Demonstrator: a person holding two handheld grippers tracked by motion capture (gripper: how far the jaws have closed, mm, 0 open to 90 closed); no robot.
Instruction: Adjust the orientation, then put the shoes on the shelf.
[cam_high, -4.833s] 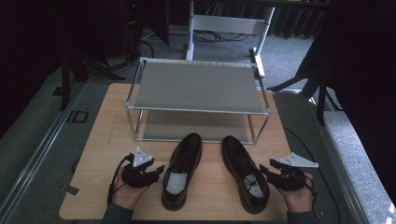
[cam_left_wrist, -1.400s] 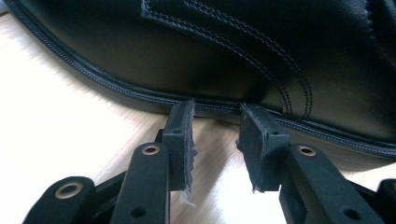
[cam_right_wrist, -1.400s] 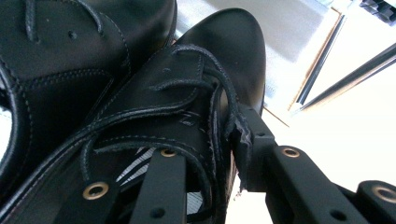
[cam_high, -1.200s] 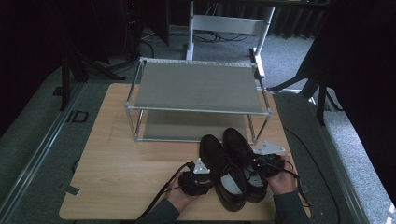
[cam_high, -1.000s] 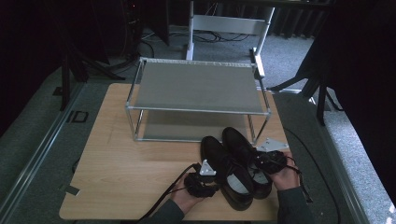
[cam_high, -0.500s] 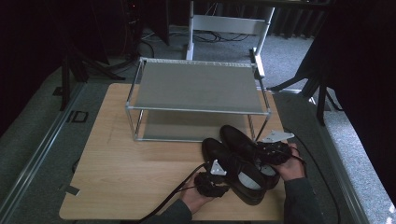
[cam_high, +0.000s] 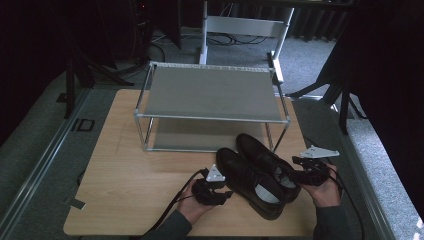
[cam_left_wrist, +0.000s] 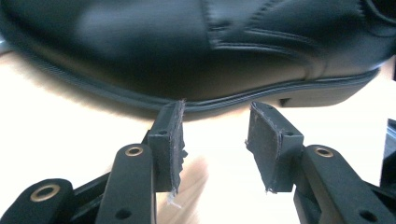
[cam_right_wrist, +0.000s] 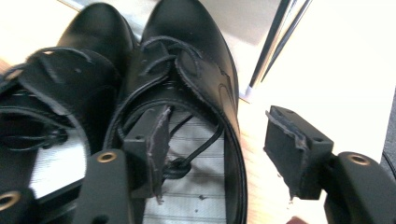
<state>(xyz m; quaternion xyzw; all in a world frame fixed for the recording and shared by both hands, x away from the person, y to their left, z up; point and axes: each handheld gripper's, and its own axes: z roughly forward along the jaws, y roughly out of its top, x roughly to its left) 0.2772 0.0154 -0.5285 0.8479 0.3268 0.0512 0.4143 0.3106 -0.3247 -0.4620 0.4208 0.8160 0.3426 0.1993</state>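
Observation:
Two black lace-up shoes stand side by side on the wooden table (cam_high: 130, 185), toes angled toward the rack: the left shoe (cam_high: 247, 182) and the right shoe (cam_high: 267, 159). My left gripper (cam_high: 212, 191) sits just left of the left shoe. In the left gripper view its jaws (cam_left_wrist: 215, 140) have just been opening and hold nothing, the shoe's side (cam_left_wrist: 187, 46) close beyond them. My right gripper (cam_high: 311, 172) is at the right shoe's heel. Its jaws (cam_right_wrist: 222, 123) have just been opening and straddle the wall of the right shoe (cam_right_wrist: 187, 70) without pressing it.
A two-tier metal shoe rack (cam_high: 212, 95) stands at the back of the table, its lower shelf (cam_high: 200, 135) bare and just behind the toes. Bare table lies to the left. A white chair frame (cam_high: 240, 25) stands beyond on the grey floor.
The pair has swung to the right with its toes turned toward the rack. Both grippers have let go of the shoes and drawn slightly outward, jaws wider.

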